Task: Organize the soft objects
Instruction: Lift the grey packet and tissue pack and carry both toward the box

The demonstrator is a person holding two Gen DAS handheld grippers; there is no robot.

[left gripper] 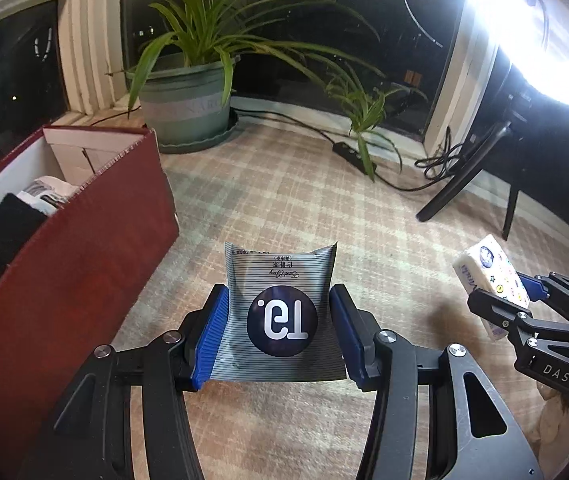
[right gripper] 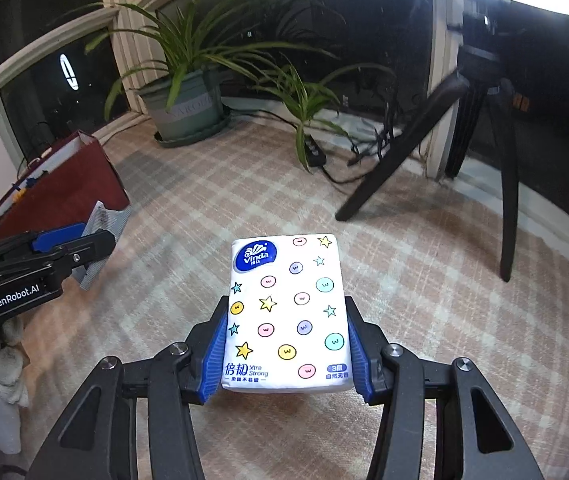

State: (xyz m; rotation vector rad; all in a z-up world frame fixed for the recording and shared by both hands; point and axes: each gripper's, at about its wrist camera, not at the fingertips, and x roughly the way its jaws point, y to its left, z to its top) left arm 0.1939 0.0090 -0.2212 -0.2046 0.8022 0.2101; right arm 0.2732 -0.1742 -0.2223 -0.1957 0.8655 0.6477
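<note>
My left gripper [left gripper: 279, 298] is shut on a grey striped soft pack [left gripper: 280, 280] with a dark round logo, held above the plaid carpet. It also shows in the right wrist view [right gripper: 102, 218] at the left. My right gripper [right gripper: 287, 312] is shut on a white Vinda tissue pack [right gripper: 288, 308] printed with stars and coloured dots. That pack shows in the left wrist view [left gripper: 492, 280] at the right. A dark red box [left gripper: 84, 240] with a white inside stands to the left and holds several soft items, among them a black cloth [left gripper: 8, 224].
A potted plant [left gripper: 186, 104] stands at the back by the dark window. A power strip [left gripper: 354, 156] and cables lie on the carpet [left gripper: 284, 200]. A black tripod [right gripper: 424, 140] with a bright lamp stands at the right. Pale fabric [right gripper: 0, 376] lies at the lower left.
</note>
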